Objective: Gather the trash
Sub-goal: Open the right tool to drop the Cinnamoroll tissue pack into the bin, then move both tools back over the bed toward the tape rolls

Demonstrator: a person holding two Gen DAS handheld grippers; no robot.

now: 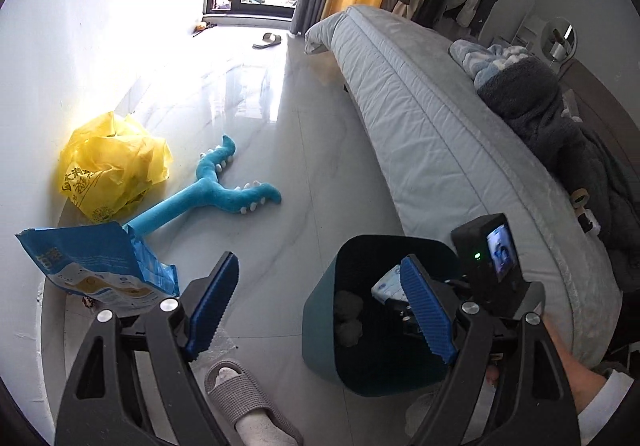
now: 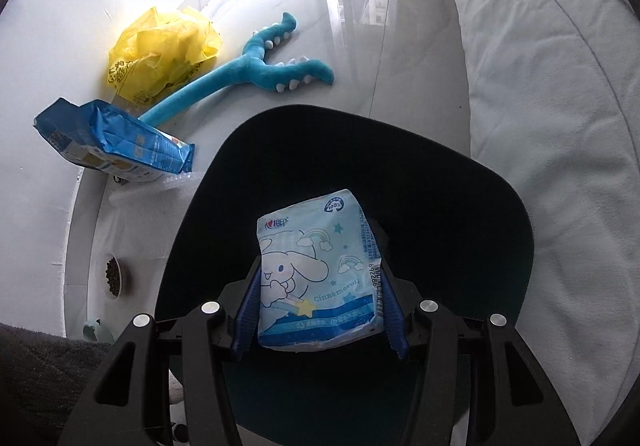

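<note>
My right gripper is shut on a light-blue Cinnamoroll tissue pack and holds it over the open mouth of the dark teal trash bin. In the left wrist view the bin stands on the floor beside the bed, with the right gripper and pack above it. My left gripper is open and empty, above the floor left of the bin. A crumpled yellow plastic bag and a blue snack bag lie on the floor at left; both also show in the right wrist view.
A blue plush toy lies on the tiled floor between the bags and the bed. A slippered foot stands below my left gripper. A small bowl of pet kibble sits by the wall. A slipper lies near the window.
</note>
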